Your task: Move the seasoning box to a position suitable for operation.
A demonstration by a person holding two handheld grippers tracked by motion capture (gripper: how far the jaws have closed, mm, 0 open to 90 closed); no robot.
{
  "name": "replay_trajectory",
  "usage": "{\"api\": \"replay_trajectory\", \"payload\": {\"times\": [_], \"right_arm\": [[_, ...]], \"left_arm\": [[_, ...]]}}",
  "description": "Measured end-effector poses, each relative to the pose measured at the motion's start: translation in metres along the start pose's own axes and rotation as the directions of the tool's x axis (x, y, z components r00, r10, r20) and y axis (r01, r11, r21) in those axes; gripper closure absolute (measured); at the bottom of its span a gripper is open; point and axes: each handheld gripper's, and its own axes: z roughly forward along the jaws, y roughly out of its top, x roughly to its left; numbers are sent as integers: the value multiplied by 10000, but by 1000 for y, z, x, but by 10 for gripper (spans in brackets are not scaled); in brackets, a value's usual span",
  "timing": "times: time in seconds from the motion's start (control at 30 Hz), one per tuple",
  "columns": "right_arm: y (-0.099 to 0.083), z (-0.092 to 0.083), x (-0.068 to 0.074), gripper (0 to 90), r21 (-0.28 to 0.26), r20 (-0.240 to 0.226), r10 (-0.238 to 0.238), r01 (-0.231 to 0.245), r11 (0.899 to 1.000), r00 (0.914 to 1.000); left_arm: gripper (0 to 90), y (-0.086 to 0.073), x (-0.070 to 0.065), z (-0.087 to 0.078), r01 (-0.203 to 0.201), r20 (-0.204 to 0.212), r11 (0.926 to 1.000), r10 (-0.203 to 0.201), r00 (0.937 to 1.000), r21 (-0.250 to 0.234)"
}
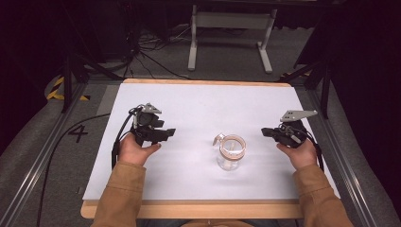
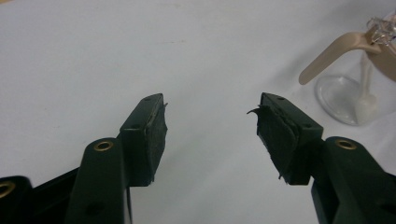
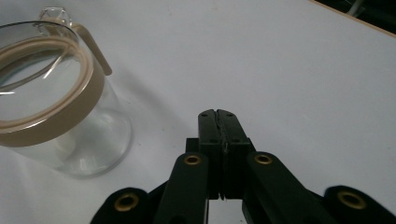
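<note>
A clear glass jar (image 1: 231,152) with a tan lid ring and a tan lever clasp stands upright on the white table (image 1: 198,109), between my two hands. My left gripper (image 1: 166,134) rests to the jar's left, jaws wide apart with nothing between them. In the left gripper view the left gripper (image 2: 211,122) points over bare table, and the jar (image 2: 359,70) stands off to the upper right. My right gripper (image 1: 267,133) sits to the jar's right, jaws pressed together and empty. The right gripper view shows the right gripper (image 3: 217,115) beside the jar (image 3: 56,102), apart from it.
The white sheet lies on a wooden board whose front edge (image 1: 189,209) shows near me. Black cables (image 1: 113,142) trail from the left gripper off the table's left side. A white metal stand (image 1: 231,33) and dark frame legs stand on the floor beyond the far edge.
</note>
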Motion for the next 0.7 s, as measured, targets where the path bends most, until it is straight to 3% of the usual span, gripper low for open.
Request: {"api": "replay_trajectory", "payload": {"times": [0.4,0.7], "right_arm": [[5,14,20,894,381,-818,-686,719,9967,9943],[2,37,39,892,1099,-1329,-1205,1354,9847,9838]], "left_arm": [[412,6,-11,-11,-288,384,9990,301,9988,-339],[387,8,-17,-11,-602,623,9965,638,9960,-577]]}}
